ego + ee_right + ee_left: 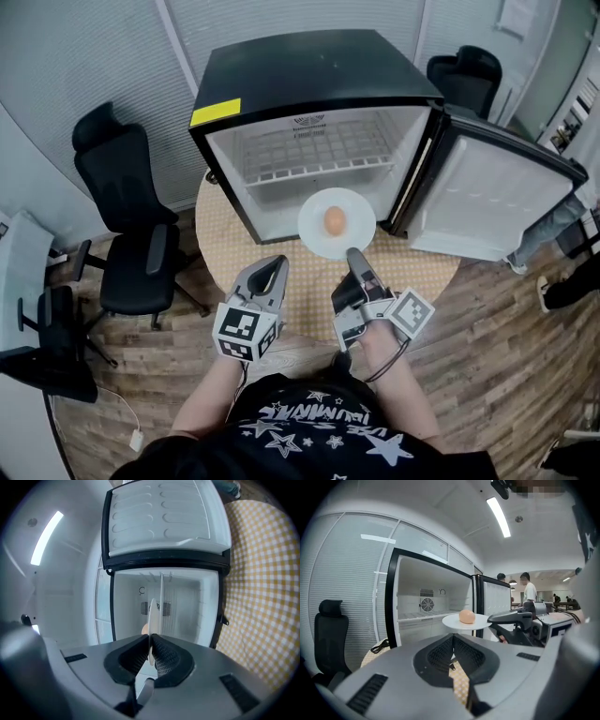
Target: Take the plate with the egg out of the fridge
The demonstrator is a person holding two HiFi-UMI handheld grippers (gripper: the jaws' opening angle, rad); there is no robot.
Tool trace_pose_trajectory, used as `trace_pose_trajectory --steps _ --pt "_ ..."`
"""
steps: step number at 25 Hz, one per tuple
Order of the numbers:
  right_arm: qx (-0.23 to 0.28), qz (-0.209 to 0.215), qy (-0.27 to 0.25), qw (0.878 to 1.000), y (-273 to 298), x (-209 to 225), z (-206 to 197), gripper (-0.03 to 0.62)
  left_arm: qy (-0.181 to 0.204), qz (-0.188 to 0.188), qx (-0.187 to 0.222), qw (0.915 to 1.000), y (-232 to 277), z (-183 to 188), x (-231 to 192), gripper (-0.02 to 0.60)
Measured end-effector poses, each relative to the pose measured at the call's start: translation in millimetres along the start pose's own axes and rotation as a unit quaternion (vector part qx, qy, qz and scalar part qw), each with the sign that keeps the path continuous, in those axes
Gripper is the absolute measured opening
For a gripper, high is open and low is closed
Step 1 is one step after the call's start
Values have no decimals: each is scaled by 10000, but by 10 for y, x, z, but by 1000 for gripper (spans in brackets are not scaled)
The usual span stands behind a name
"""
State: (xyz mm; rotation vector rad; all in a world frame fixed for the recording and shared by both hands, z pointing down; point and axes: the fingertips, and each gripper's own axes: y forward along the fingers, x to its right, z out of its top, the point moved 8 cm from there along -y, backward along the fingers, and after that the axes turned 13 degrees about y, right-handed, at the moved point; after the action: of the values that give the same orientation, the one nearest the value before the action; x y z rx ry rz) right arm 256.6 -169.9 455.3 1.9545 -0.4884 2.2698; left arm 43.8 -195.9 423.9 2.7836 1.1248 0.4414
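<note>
A white plate [317, 236] with a brown egg [335, 220] on it hangs just outside the open mini fridge [309, 94], level with the bottom of its opening. My right gripper [354, 255] is shut on the plate's near rim. In the right gripper view the plate [152, 613] runs edge-on between the pads and the egg [145, 629] peeks out behind it. My left gripper [276, 264] is shut and empty, to the left of the plate and apart from it. In the left gripper view the plate [454, 622], the egg [467, 616] and the right gripper [506, 617] show ahead.
The fridge stands on a round table [422, 272] with a yellow checked cloth. Its door [487, 197] stands open to the right and a wire shelf [309, 150] sits inside. A black office chair [127, 216] stands on the left. People stand in the far room [528, 591].
</note>
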Motion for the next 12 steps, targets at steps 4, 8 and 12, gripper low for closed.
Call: trace_pose_trajectory --steps 4,8,12 --pt "294 37 96 9995 -72 38 -249 40 28 -148 105 9998 -209 -63 -131 8" --pt "557 70 50 9984 -171 65 -507 40 29 -276 187 9994 -453 -155 -274 8" --pt "805 90 -54 9967 -306 58 -786 40 9 -462 256 9986 -692 -240 -385 8"
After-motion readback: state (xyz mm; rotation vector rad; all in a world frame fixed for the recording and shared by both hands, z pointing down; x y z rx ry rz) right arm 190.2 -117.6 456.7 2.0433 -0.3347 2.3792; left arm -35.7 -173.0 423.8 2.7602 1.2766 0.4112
